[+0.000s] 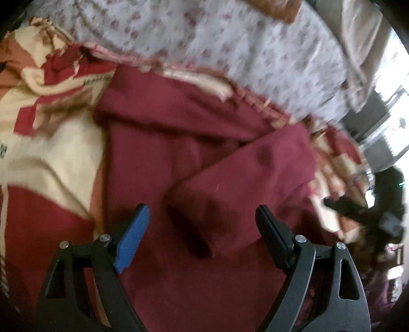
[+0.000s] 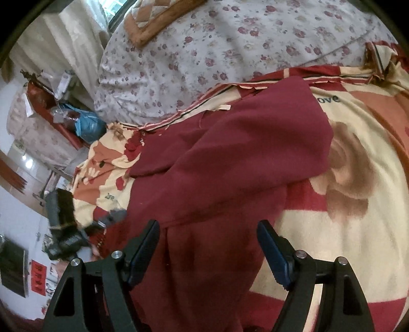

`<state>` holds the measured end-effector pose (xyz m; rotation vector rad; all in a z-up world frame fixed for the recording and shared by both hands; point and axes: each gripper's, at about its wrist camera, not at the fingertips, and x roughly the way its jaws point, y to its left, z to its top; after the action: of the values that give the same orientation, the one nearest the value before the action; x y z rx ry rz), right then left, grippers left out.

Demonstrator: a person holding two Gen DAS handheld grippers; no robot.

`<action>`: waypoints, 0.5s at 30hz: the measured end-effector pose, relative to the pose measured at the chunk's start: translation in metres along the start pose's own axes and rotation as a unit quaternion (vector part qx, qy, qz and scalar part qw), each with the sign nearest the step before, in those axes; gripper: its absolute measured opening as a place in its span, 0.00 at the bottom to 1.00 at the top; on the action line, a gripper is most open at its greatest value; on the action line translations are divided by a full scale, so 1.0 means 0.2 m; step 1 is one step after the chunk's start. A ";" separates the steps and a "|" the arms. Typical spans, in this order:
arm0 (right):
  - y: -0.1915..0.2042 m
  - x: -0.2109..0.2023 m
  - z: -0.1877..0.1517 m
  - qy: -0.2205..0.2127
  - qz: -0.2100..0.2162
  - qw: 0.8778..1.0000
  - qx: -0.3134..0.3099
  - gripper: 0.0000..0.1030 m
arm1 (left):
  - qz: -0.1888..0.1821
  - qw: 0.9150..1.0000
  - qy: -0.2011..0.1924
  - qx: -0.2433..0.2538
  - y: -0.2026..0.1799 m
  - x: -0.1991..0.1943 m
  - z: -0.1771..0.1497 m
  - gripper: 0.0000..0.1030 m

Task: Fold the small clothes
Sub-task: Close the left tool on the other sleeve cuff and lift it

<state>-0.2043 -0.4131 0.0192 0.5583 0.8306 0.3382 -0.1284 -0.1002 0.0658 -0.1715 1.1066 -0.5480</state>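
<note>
A dark red garment (image 1: 179,153) lies spread on a red and cream blanket (image 1: 51,158), with one part folded over on top of the rest. My left gripper (image 1: 202,212) is open and empty, just above the folded part's near end. In the right wrist view the same garment (image 2: 230,158) lies under my right gripper (image 2: 208,227), which is open and empty above the cloth's lower part. The right gripper also shows at the right edge of the left wrist view (image 1: 358,206), blurred. The left gripper shows at the left of the right wrist view (image 2: 66,229).
A floral white bedsheet (image 2: 204,46) covers the bed beyond the blanket (image 2: 358,158). A brown-edged pillow (image 2: 158,20) lies at the far end. A cluttered bedside area with a blue bag (image 2: 89,125) is at the left of the right wrist view.
</note>
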 end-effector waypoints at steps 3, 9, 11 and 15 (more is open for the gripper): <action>0.00 -0.02 -0.01 -0.005 0.009 1.000 -0.005 0.74 | 0.014 1.000 0.008 -0.011 -0.04 0.04 -0.03 0.82; 0.03 -0.09 -0.02 -0.032 0.010 0.999 -0.033 0.74 | 0.016 0.998 0.018 -0.050 -0.08 0.07 -0.02 0.81; 0.02 -0.11 -0.02 -0.042 0.010 0.999 -0.031 0.74 | 0.028 0.998 0.016 -0.049 -0.11 0.08 -0.01 0.67; -0.03 -0.15 -0.01 -0.053 0.005 0.998 -0.019 0.74 | 0.022 0.999 0.011 -0.042 -0.16 0.08 0.03 0.14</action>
<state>-0.2250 -0.4320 0.0332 0.5407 0.7187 0.3292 -0.1277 -0.1362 0.0692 -0.2151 1.1523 -0.4655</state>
